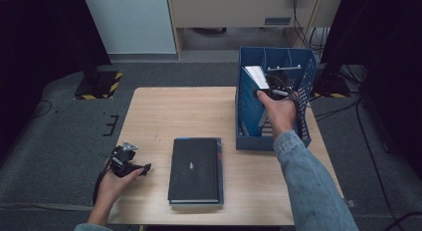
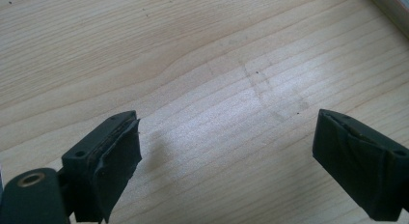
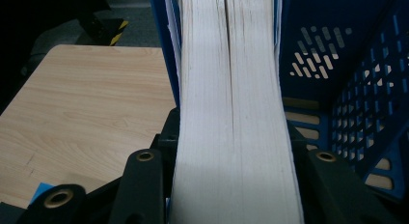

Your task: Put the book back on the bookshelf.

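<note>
R hand-held gripper [image 1: 263, 89]: jaws clamped on thick white-paged book [image 3: 231, 113], one jaw each side of page block; held inside blue perforated plastic file crate [image 1: 304, 71].
White-paged book: upright-ish, tilted, against crate's left wall, page edges facing gripper cam.
Crate: on light wood tabletop [image 1: 179, 111], at right edge, toward far right corner.
L hand-held gripper [image 2: 226, 161]: jaws wide apart, nothing betw. them, low over bare wood nr front left corner.
Black hardcover book [image 1: 195, 170]: flat, near front edge, centre, betw. L gripper & crate.
</note>
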A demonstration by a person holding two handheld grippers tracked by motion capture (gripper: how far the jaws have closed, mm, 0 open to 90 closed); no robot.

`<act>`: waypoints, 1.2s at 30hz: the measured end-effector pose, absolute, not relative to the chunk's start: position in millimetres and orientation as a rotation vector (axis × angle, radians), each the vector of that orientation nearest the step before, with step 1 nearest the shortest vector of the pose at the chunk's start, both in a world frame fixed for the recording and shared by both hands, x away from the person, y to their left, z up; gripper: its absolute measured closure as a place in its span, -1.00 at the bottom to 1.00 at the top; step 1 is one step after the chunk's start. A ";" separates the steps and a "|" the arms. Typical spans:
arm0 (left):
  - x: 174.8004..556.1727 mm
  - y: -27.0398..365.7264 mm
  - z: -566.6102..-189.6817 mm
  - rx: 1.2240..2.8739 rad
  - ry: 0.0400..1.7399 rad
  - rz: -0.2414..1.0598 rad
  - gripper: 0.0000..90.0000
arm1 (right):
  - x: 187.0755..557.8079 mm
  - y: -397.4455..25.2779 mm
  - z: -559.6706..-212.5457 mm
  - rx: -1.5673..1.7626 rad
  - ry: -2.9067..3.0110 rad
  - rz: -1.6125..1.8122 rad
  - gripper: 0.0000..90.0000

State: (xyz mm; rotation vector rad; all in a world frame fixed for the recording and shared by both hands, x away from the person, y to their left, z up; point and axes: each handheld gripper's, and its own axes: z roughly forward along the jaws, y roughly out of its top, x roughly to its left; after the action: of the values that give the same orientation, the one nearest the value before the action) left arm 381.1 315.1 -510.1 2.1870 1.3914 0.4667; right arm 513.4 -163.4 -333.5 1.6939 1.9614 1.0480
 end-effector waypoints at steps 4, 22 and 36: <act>381.0 315.3 -510.1 2.186 1.393 0.466 -0.80 | 510.3 -164.5 -335.4 1.685 1.958 1.060 0.29; 381.1 314.0 -510.6 2.196 1.386 0.465 -0.80 | 511.4 -169.4 -337.6 1.694 1.968 1.095 0.16; 381.3 312.5 -511.6 2.212 1.377 0.462 -0.81 | 516.3 -170.0 -334.3 1.685 1.975 1.100 0.15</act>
State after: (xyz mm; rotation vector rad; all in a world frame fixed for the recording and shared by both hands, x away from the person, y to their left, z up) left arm 381.3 312.5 -511.6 2.2120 1.3769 0.4621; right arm 516.3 -170.0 -334.3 1.6854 1.9752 1.0995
